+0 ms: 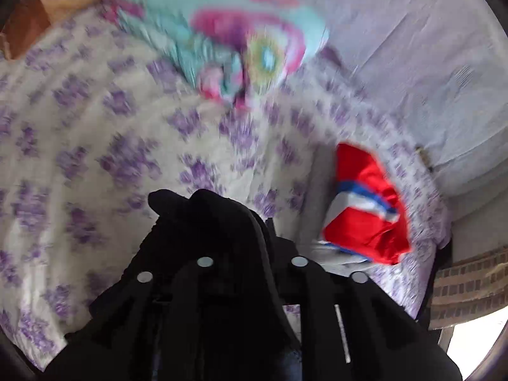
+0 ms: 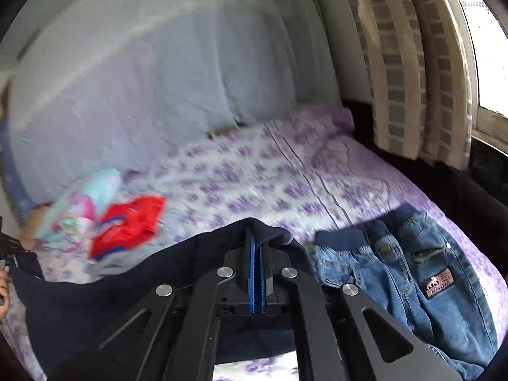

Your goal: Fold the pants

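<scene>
Between both claws, limp dark pants (image 2: pixel 95 301) (soft, creased) over floral bedsheet (image 2: pixel 254 171)

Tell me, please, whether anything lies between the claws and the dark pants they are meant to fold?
Nothing visible does: the right claw is already shut on the dark navy pants, and the left claw is wrapped in the same dark cloth.

Dark pants (image 2: pixel 95 301): matt navy cloth, soft, draped over the right gripper (image 2: pixel 257 254).
Right gripper: matt black plastic arms, shiny round metal rivets, blue pads.
Left gripper (image 1: pixel 203 209): matt black, bright metal rivets.
Jeans (image 2: pixel 412 285), right of the right gripper: coarse blue denim, stitched patch.
Bed sheet (image 2: pixel 254 174): thin printed cloth, wrinkled.
Red garment (image 1: pixel 365 206): smooth cloth.
Curtain (image 2: pixel 406 63): woven cloth.
</scene>
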Motion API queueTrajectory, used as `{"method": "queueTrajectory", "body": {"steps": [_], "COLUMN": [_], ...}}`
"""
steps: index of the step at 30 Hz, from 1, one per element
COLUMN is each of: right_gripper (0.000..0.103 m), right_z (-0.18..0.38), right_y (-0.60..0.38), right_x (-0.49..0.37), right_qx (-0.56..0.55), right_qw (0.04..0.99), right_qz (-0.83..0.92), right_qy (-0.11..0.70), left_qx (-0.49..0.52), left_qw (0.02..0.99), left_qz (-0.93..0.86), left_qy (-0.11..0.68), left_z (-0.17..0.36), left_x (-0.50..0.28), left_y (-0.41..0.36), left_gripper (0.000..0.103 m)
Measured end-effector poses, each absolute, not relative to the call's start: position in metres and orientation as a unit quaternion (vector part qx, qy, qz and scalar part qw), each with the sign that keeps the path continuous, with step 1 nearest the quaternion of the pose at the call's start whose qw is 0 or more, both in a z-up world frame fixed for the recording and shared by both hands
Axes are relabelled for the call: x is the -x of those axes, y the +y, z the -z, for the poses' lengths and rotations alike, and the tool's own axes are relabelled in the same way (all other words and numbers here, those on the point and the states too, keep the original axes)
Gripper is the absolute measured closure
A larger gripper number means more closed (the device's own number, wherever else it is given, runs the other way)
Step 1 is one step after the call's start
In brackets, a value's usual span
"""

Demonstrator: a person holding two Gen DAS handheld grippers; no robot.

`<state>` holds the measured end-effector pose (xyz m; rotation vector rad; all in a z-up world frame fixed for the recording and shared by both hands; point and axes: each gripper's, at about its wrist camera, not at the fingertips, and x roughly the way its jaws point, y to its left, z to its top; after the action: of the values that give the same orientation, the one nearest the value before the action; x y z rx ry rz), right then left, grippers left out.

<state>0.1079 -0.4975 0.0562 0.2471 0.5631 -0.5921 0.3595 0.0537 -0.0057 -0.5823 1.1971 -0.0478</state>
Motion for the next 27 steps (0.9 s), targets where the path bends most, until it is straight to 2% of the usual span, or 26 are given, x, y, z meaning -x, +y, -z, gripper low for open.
{"method": "queueTrajectory", "body": {"steps": [2,3,5,6,7,8,9,10,11,13,15,20,26,27], "right_gripper": [0.098,0.095,0.071,0.05,0.041,0.04,0.035,0.031,0.03,0.027,0.027,0.026,0.026,0.026], "right_z": [-0.016,-0.003,0.009,0.007,0.002,-0.007,-0.014,-0.026,-0.034,-0.049,-0.052,-0.04,-0.019,-0.018], "right_y": [-0.502,-0.497,-0.483,-0.476,-0.466,-0.457,-0.449,-0.443,-0.438,-0.432,-0.424,-0.397,-0.377,-0.379], "right_x": [-0.137,-0.145,-0.147,-0.144,-0.136,-0.127,-0.119,-0.109,-0.102,-0.093,-0.085,-0.067,-0.04,-0.034], "right_qx": [-0.098,-0.078,-0.039,-0.023,-0.005,0.013,0.025,0.029,0.028,0.007,-0.019,-0.057,-0.061,-0.065], "right_qw": [0.891,0.885,0.883,0.887,0.892,0.896,0.9,0.904,0.909,0.92,0.93,0.944,0.939,0.936], "right_qz": [0.308,0.318,0.333,0.334,0.338,0.343,0.345,0.344,0.338,0.307,0.27,0.188,0.187,0.194], "right_qy": [0.319,0.33,0.33,0.318,0.3,0.282,0.266,0.252,0.242,0.242,0.247,0.266,0.283,0.285], "left_qx": [0.262,0.26,0.237,0.216,0.198,0.185,0.176,0.169,0.167,0.167,0.151,0.045,0.062,0.071], "left_qw": [0.744,0.735,0.741,0.75,0.763,0.776,0.787,0.8,0.811,0.827,0.836,0.829,0.809,0.803], "left_qz": [0.019,0.023,0.044,0.057,0.064,0.068,0.069,0.065,0.058,0.047,0.034,0.041,0.121,0.139], "left_qy": [0.615,0.625,0.627,0.622,0.612,0.599,0.587,0.572,0.557,0.535,0.527,0.555,0.572,0.575], "left_z": [0.064,0.078,0.077,0.068,0.053,0.038,0.02,0.002,-0.014,-0.041,-0.054,-0.01,0.054,0.062], "left_x": [-0.387,-0.392,-0.391,-0.389,-0.383,-0.377,-0.371,-0.364,-0.359,-0.352,-0.343,-0.327,-0.348,-0.353], "left_y": [0.037,0.032,0.025,0.022,0.024,0.027,0.032,0.04,0.05,0.071,0.085,0.085,0.068,0.06], "left_gripper": [0.082,0.08,0.073,0.065,0.058,0.054,0.043,0.038,0.036,0.023,0.021,0.022,0.024,0.029]}}
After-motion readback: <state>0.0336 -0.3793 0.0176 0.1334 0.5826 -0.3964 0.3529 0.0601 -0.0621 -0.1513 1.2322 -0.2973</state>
